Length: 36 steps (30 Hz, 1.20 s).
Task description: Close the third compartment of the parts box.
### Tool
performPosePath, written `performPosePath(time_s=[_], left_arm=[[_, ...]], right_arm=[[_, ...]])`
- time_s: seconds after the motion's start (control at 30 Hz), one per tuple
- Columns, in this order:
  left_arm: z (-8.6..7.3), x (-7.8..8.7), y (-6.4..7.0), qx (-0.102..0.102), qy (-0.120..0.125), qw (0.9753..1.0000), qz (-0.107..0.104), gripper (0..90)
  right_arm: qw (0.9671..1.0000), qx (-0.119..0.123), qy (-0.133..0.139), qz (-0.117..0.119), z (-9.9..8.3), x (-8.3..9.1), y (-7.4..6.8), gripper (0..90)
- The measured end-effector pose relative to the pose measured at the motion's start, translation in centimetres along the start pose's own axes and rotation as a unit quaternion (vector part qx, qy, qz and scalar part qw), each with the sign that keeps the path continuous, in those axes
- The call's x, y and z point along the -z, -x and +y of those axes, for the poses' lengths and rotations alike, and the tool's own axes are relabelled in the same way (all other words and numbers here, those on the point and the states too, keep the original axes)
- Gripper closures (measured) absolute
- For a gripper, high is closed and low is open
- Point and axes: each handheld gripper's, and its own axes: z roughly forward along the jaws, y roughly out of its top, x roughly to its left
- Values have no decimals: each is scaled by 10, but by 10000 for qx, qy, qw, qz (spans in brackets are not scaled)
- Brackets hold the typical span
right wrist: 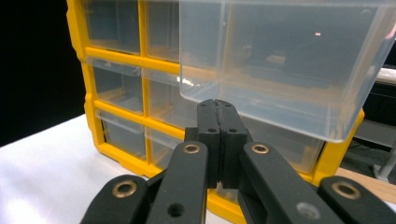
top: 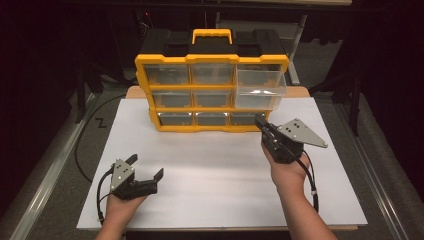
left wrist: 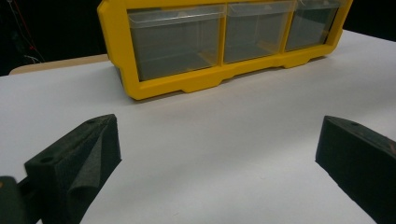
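Yellow drawer organizer (top: pixel 212 92) standing on white table (top: pixel 215 175), top-right clear drawer (top: pixel 260 89) protruding; right gripper (top: pixel 263 125) closed empty below it, left gripper (top: pixel 146 167) resting wide open.

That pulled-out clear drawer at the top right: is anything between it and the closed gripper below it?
Nothing visible. The right gripper, jaws shut, sits just below and in front of the drawer, which juts from the yellow cabinet; only open air lies between them.

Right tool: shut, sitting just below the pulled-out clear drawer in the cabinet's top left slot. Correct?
Not quite. The pulled-out clear drawer is in the top right slot of the yellow cabinet, as the high view shows. The rest holds: the right tool is shut, jaws pressed together, just below that drawer.
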Motion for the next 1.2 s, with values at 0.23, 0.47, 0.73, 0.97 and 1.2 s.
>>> performPosePath(time_s=[0.23, 0.47, 0.73, 0.97, 1.2], left_arm=[[0, 0, -1, 34, 26, 10000, -12, 9], [0, 0, 0, 28, 10, 10000, -6, 9], [1, 1, 0, 7, 26, 10000, -14, 9], [1, 1, -1, 13, 34, 10000, -10, 9], [1, 2, -2, 37, 46, 10000, 6, 9]], right_arm=[[9999, 42, 56, -142, 11, -3, 3, 900], [9996, 53, 106, -237, 23, -6, 7, 900], [9993, 60, 122, -353, 35, -10, 13, 900], [9991, 68, 128, -409, 42, -13, 13, 900], [9989, 64, 122, -451, 43, -14, 13, 900]])
